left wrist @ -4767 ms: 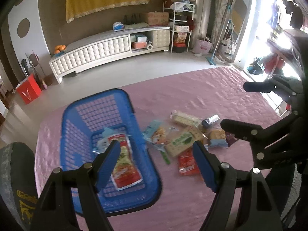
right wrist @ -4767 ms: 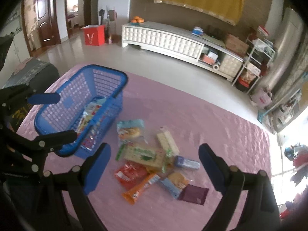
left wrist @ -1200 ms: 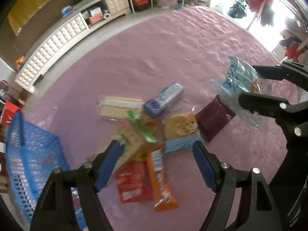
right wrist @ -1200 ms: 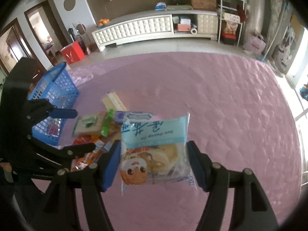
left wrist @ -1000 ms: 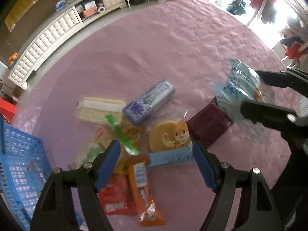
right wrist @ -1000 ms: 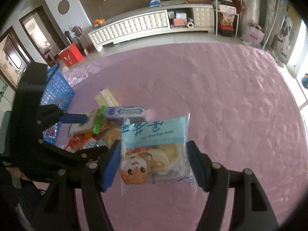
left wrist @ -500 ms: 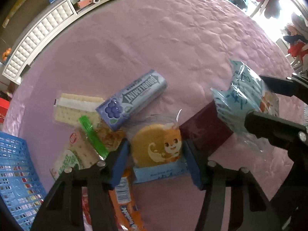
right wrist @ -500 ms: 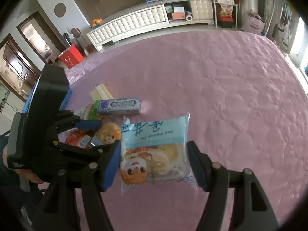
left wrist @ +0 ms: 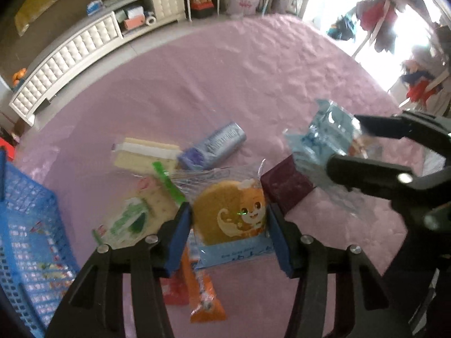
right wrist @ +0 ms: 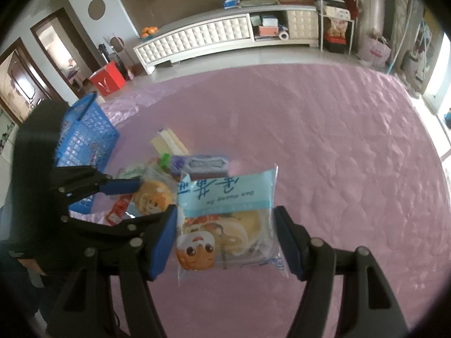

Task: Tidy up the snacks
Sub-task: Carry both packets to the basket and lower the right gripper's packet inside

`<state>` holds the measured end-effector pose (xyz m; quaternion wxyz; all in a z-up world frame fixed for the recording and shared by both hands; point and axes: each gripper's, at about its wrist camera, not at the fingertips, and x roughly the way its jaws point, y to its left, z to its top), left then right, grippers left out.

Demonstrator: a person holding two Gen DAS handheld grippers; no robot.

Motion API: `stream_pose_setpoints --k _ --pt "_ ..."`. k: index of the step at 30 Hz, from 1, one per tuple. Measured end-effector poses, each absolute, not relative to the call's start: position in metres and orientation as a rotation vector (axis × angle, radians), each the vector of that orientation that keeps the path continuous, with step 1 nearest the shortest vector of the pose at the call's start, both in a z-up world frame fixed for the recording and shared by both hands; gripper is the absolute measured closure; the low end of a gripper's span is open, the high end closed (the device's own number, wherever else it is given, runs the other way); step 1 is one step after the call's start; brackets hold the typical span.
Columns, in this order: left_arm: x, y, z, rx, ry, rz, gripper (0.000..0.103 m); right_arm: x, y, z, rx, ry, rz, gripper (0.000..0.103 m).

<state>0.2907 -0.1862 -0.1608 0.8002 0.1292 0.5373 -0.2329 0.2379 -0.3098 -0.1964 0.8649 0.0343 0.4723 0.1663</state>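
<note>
Both tongs grip snacks above the pink cloth (left wrist: 253, 64): left gripper (left wrist: 229, 233) closing on the cake packet (left wrist: 229, 225), right gripper (right wrist: 225, 242) clamping the blue packet (right wrist: 227, 219).

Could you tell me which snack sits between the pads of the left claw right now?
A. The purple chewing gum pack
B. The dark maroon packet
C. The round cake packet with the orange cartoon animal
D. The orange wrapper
C: in the left wrist view the left claw has its jaws closing on either side of the round cake packet, while the gum pack, the maroon packet and the orange wrapper lie outside them.
</note>
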Motion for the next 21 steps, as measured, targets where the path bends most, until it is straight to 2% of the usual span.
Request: stream_pose_setpoints --k 11,21 --pt "0.252 -0.09 -0.09 0.156 1.009 -0.427 0.052 0.219 -0.24 -0.142 -0.028 0.897 0.401 0.032" --pt "0.226 0.011 -0.056 0.079 0.916 -0.28 0.052 0.21 -0.134 -0.12 -0.118 0.845 0.556 0.032"
